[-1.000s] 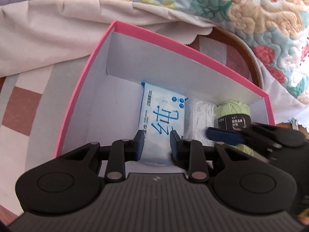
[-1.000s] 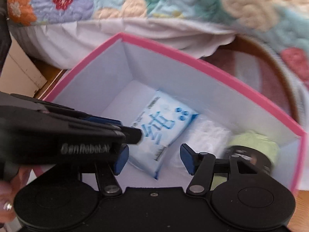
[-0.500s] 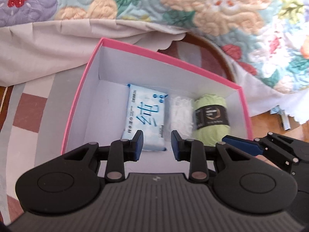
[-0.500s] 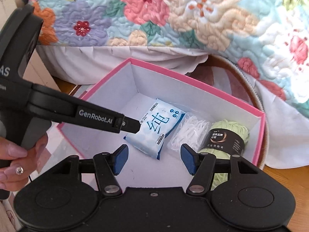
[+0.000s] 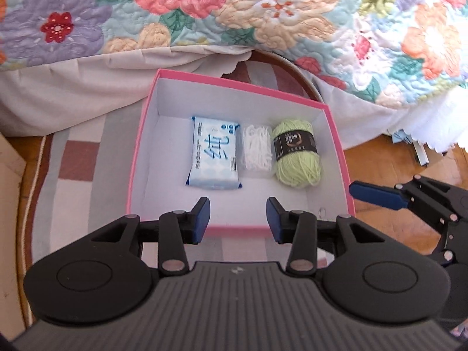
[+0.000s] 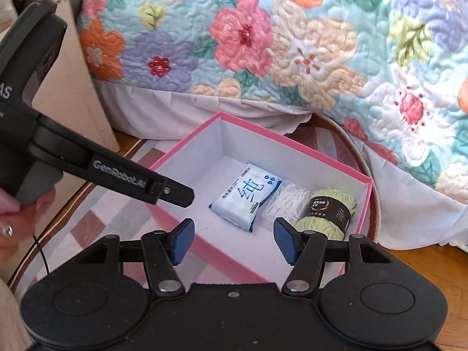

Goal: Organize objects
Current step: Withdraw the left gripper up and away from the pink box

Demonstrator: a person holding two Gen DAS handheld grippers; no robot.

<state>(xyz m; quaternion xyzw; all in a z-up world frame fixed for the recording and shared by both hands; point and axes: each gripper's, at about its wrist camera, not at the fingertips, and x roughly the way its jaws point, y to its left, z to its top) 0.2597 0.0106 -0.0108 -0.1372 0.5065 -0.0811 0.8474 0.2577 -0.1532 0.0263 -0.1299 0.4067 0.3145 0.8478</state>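
The pink box (image 5: 336, 134) sits on the rug beside the bed, holding wipes (image 5: 215, 155), a white packet (image 5: 257, 152) and yarn (image 5: 297, 153) side by side, seemingly sorted. Both grippers, left (image 5: 237, 219) just opening and right (image 6: 232, 241), hover empty, jaws apart.

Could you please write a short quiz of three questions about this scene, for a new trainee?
1. True or false: the yarn lies outside the pink box.
2. Which thing lies between the blue tissue pack and the yarn?
A. a spoon
B. a clear bag of white pieces
C. a cup
3. Fill in: neither the left gripper nor the right gripper holds anything; the jaws of both stand ____.

Key: 1 false; 2 B; 3 open
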